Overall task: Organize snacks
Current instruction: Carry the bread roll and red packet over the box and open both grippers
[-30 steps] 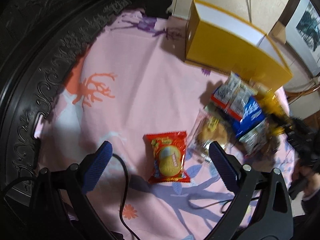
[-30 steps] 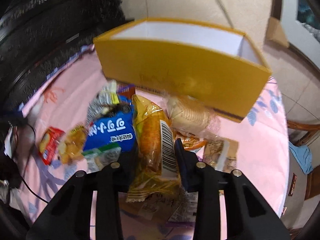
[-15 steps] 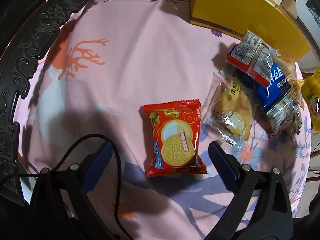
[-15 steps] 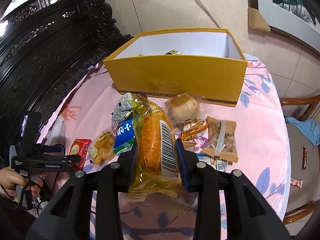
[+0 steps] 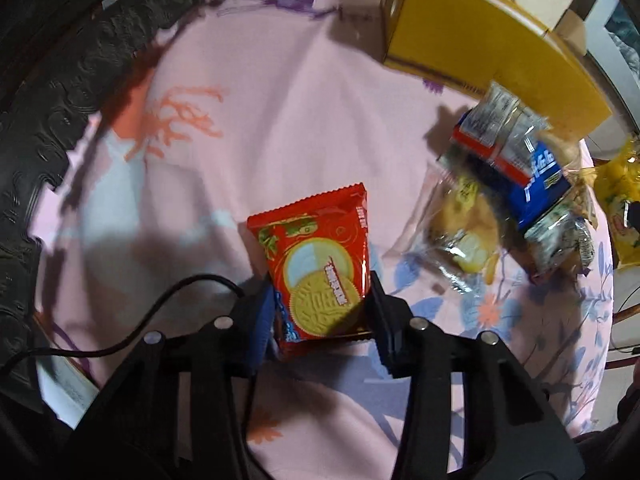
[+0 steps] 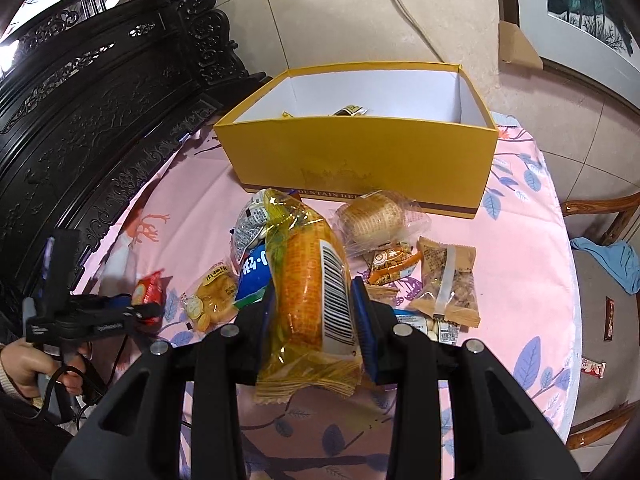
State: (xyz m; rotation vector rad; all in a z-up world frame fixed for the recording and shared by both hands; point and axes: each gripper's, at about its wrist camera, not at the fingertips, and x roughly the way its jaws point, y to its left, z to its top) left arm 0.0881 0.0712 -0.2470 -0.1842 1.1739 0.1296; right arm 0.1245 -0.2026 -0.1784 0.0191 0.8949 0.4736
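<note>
Left gripper (image 5: 322, 300) was closing, jaws pressed against the red biscuit packet (image 5: 316, 264) between them. Right gripper (image 6: 314, 300) clamped the corn pack (image 6: 308, 292) narrowly; only its view showed the yellow box (image 6: 360, 160) interior ahead.

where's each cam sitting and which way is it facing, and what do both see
Left wrist: on the left tool, looking steeply down at the pink tablecloth; its fingers are closing around the red biscuit packet.
Right wrist: on the right tool, looking forward and down toward the yellow box; its fingers clamp the yellow corn packet. The person's hand shows at lower left.
Shared: the yellow box, red biscuit packet, blue snack packet and tablecloth.
</note>
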